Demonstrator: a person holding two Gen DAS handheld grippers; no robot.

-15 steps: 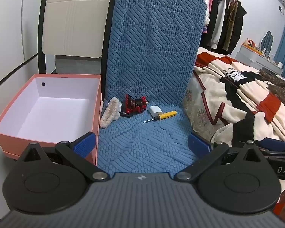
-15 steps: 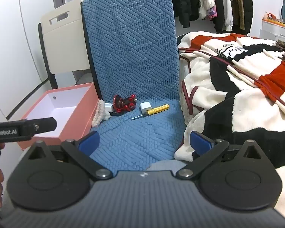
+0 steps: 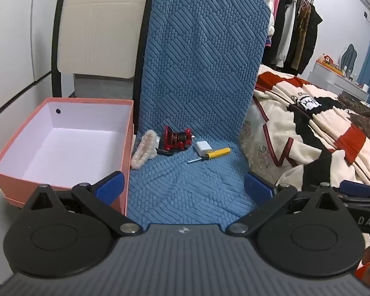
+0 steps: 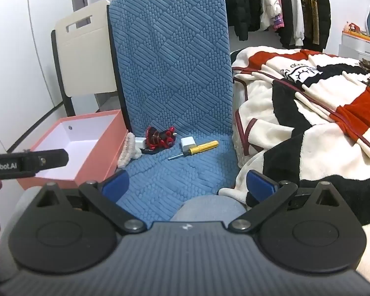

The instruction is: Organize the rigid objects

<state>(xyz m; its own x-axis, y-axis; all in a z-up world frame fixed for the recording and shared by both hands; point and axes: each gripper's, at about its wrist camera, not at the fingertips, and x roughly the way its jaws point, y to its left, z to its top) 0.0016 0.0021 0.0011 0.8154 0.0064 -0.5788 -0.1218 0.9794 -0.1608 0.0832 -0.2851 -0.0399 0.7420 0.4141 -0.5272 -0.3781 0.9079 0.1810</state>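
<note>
Left gripper and right gripper gape, empty.

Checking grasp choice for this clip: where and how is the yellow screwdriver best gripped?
Probably the yellow handle of the screwdriver, its thickest part. It lies flat on the blue cushion, so come from above with the fingers across its axis; the white charger crowds the shaft end.

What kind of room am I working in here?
Most likely a bedroom: a bed with a striped blanket, a clothes rack of hanging coats, and a dresser by the curtain. The items sit on a blue-cushioned chair.
</note>
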